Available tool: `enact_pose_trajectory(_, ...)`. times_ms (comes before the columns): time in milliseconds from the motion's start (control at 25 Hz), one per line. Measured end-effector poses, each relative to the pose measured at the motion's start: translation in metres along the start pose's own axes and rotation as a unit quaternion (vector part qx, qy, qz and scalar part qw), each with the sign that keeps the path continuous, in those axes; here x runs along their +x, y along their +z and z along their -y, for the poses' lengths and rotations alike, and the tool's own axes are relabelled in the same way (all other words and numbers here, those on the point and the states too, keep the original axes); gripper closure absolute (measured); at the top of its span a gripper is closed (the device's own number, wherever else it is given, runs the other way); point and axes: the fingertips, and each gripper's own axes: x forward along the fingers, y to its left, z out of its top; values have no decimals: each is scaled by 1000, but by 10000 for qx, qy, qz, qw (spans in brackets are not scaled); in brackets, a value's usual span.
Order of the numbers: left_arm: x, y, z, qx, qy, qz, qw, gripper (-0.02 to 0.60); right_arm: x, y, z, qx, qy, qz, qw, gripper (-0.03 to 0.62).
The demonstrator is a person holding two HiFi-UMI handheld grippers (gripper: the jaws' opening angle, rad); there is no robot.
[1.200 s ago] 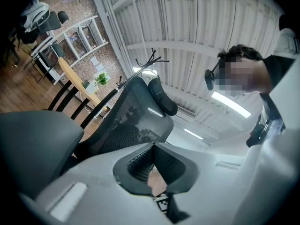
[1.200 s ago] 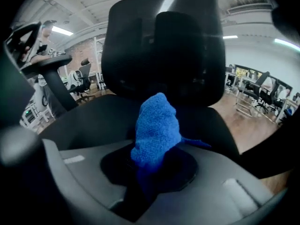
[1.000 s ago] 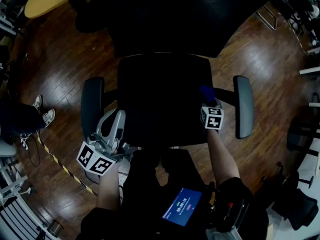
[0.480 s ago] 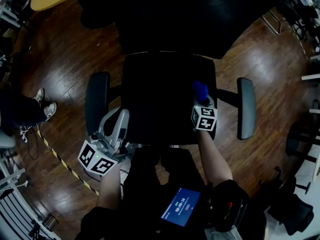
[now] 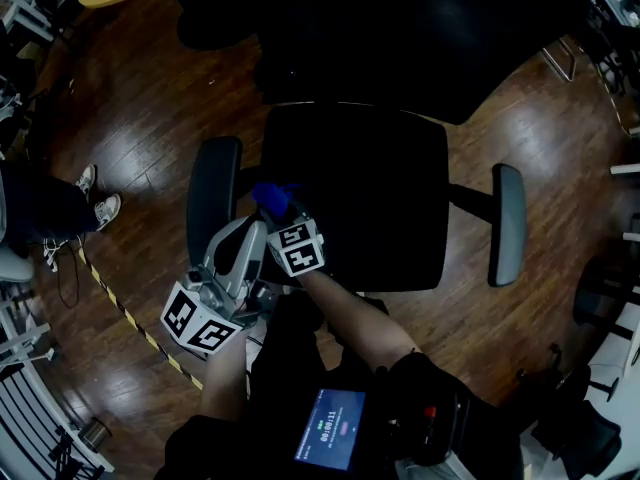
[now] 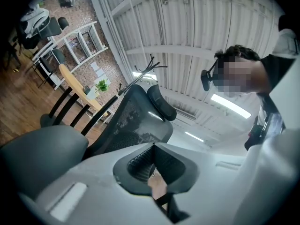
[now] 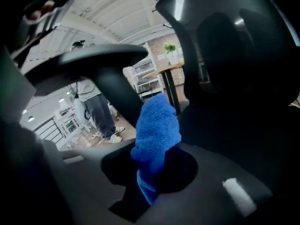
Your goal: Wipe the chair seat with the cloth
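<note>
Compared with one second ago, the right gripper (image 5: pixel 278 216) has travelled across the chair seat (image 5: pixel 370 198). Then it was at the right side, near the right armrest (image 5: pixel 508 223); now it is at the left edge, just beside the left armrest (image 5: pixel 213 200) and close to the left gripper (image 5: pixel 244 234). The left gripper has stayed at the front left corner of the seat. Its jaws are closed together with nothing between them, and its own view looks up at the chair back (image 6: pixel 133 121). The right gripper's jaws are closed on the cloth (image 7: pixel 157 125). The cloth is bright blue with a fuzzy, towel-like surface. It is bunched into a thick lump that stands out beyond the jaws, with a thinner part pinched down between them. In the head view it is a small blue lump at the seat's left edge, and we cannot tell whether it presses on the seat.
</note>
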Motion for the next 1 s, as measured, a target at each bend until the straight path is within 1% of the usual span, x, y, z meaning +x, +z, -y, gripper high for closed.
enact_pose_trajectory(40, -1, 0, -1, 1, -1, -5, 10000, 591, 6, -8, -10, -118, 52, -88, 9999, 510)
enact_pose_trajectory(120, -2, -1, -3, 3, 9, -12, 10000, 591, 11, -17, -18, -339, 7, -57, 9994, 511)
enact_pose_trajectory(280, -6, -6, -9, -13, 59, -43, 10000, 591, 7, -18, -17, -414, 24, 68, 9991, 511)
enact_pose_trajectory(360, -7, -9, -12, -15, 92, -85, 9999, 591, 1, -23, -7, -393, -85, 23, 9992, 510)
enact_pose_trajectory(440, -7, -13, -14, -12, 119, -140, 9998, 591, -11, -32, 15, -279, -324, -43, 9991, 511)
enact_pose_trajectory(560, -6, -19, -15, -34, 141, -207, 9997, 591, -43, -54, 63, -149, -776, -218, 9966, 511)
enact_pose_trajectory(680, -3, -23, -13, -23, 127, -231, 9997, 591, -98, -77, 132, 57, -1434, -323, 9891, 510)
enact_pose_trajectory(760, -3, -24, -12, -31, 143, -224, 9996, 591, -146, -91, 180, 262, -1976, -337, 9794, 511)
enact_pose_trajectory(880, -3, -20, -13, -31, 215, -156, 9996, 591, -222, -103, 241, 626, -2784, -248, 9581, 511)
enact_pose_trajectory(960, -3, -20, -14, -22, 247, -152, 9996, 591, -259, -109, 269, 786, -3170, -188, 9450, 511)
enact_pose_trajectory(1000, -2, -22, -14, -8, 251, -177, 9995, 591, -269, -111, 277, 844, -3244, -155, 9420, 511)
